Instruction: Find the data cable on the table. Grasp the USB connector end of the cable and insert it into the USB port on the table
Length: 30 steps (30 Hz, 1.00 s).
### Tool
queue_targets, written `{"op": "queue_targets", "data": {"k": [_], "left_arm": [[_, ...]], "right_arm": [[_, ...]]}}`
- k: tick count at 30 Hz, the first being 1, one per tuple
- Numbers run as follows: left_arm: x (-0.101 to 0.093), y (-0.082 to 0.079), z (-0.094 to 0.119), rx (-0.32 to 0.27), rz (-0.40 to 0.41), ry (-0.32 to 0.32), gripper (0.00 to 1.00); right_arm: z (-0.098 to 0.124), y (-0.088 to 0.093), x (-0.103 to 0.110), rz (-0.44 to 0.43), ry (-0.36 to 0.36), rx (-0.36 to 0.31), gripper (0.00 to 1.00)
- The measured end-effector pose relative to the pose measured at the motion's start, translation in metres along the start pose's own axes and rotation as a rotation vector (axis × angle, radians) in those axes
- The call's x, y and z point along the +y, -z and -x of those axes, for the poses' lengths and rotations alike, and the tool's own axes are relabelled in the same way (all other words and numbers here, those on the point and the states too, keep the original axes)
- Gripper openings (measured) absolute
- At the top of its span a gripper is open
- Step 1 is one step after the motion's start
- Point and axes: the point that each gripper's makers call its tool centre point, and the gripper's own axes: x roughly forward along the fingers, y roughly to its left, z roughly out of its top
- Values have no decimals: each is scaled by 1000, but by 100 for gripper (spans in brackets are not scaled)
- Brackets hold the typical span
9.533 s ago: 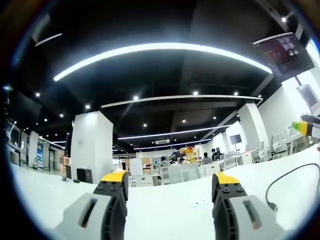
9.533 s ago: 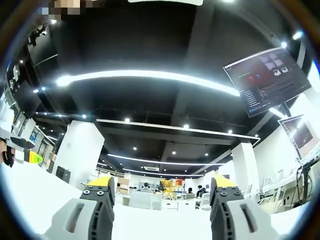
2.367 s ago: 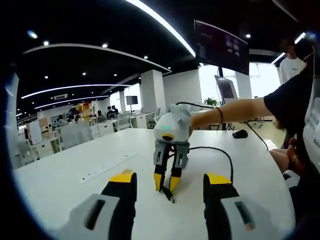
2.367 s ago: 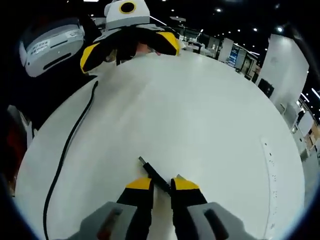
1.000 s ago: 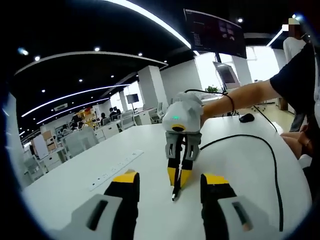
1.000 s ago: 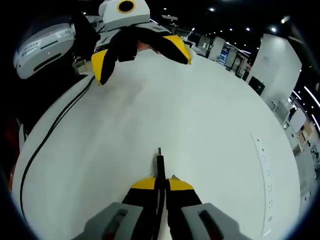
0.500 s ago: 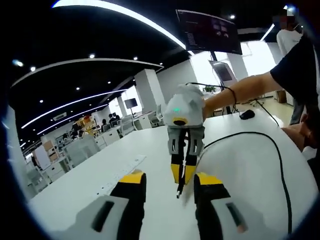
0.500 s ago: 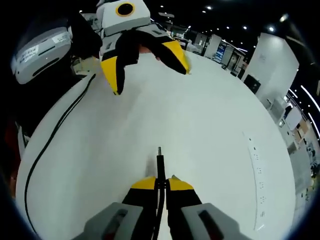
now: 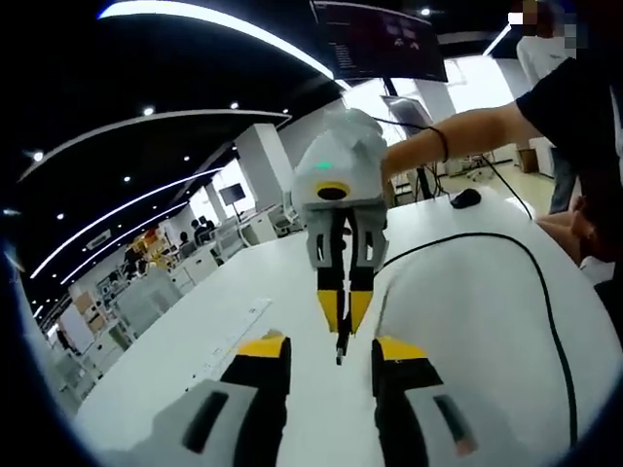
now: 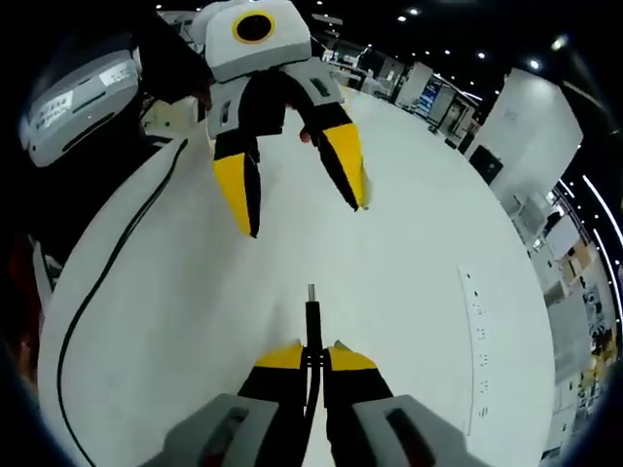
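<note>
left tool (image 10: 307, 220), spread, now nearer right tool (image 10: 313, 352), which pinches usb connector (image 10: 312, 313).

Light strips (image 9: 175, 8) glowing across a dark ceiling, white pillar (image 9: 261, 163) standing far off, monitor (image 9: 380, 39) hanging near bright windows (image 9: 472, 86).

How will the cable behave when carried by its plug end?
Probably floppy: the cable lies in a loose curve across the table. The plug past the right claw stands straight, so it likely holds its aim. The cable looks thin, so it is probably light, though the slack may drag.
</note>
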Motion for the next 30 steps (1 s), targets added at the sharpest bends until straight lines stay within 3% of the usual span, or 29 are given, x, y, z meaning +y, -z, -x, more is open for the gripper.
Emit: {"op": "queue_targets", "data": {"k": [16,30], "left_arm": [[-5,-14,-25,54,-110,86,26],[-7,0,-36,88,-148,110,16]], "right_arm": [[12,-13,1,48,19,78,7],[19,-17,3,54,18,102,7]]}}
